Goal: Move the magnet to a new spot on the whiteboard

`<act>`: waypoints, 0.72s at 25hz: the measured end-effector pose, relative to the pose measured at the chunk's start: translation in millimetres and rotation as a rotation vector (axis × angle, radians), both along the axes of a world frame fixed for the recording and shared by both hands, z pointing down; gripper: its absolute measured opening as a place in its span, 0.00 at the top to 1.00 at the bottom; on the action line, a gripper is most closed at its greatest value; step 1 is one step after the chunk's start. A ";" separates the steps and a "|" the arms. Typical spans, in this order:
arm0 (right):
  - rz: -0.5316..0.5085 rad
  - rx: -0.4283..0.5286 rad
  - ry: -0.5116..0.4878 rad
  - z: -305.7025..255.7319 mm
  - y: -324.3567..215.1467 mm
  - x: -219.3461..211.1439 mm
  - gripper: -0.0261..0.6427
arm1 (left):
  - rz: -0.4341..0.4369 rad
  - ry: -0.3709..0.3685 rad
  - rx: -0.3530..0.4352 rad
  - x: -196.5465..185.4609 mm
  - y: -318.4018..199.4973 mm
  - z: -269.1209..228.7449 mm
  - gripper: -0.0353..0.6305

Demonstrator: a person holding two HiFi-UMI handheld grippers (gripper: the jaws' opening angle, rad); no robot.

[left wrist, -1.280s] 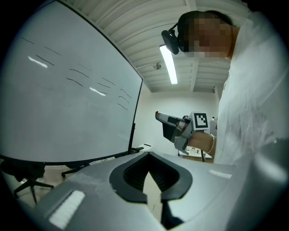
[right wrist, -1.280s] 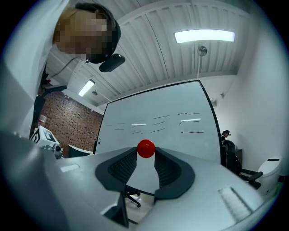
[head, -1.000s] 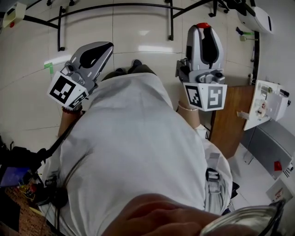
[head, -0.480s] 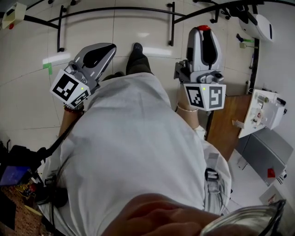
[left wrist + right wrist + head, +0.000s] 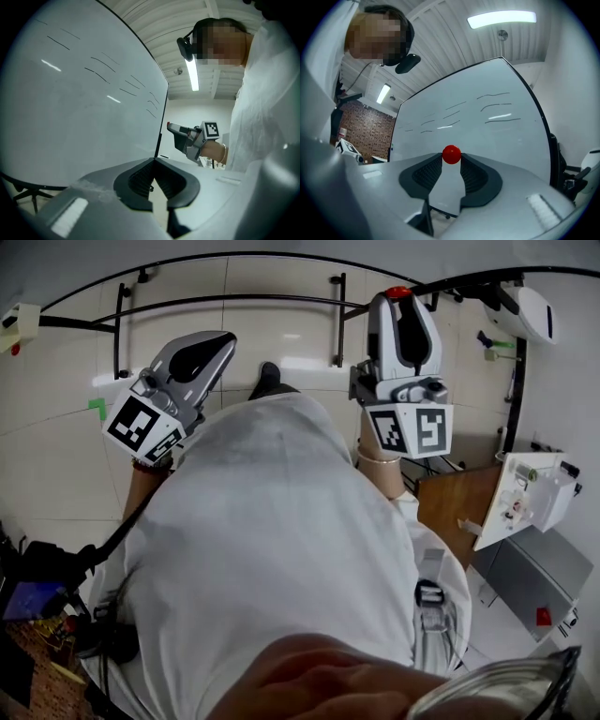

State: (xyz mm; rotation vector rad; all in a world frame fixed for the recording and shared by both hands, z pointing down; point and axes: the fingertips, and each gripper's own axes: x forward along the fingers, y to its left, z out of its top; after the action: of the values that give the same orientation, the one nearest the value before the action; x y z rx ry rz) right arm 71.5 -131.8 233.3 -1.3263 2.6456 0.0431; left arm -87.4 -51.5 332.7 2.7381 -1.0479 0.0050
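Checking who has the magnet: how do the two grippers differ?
The right gripper grips the red magnet in its jaws; the left gripper has jaws together, empty. In the head view the right points straight ahead, the left leans toward it. Both are grey with a marker cube.

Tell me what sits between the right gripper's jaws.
The red magnet, pinched at the tips of the right gripper; the right gripper view shows it, with the whiteboard behind.

Whiteboard strokes unreadable (perhaps too faint).
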 end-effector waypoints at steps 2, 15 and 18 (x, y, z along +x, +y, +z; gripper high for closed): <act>-0.005 -0.024 -0.034 6.9 -19.5 12.7 0.78 | -0.007 -0.002 0.015 13.0 -16.1 -1.3 0.94; -0.011 -0.037 0.020 33.1 -103.8 27.8 0.78 | 0.047 -0.023 0.002 67.0 -100.9 14.5 0.94; 0.021 -0.018 0.026 31.6 -105.6 29.7 0.78 | 0.083 -0.012 0.020 67.3 -99.6 13.9 0.94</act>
State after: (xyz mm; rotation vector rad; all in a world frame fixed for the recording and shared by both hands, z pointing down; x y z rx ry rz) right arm 101.3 -237.4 265.0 -1.3681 2.6604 0.0393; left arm -20.0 -151.1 346.6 2.8006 -0.9410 0.0235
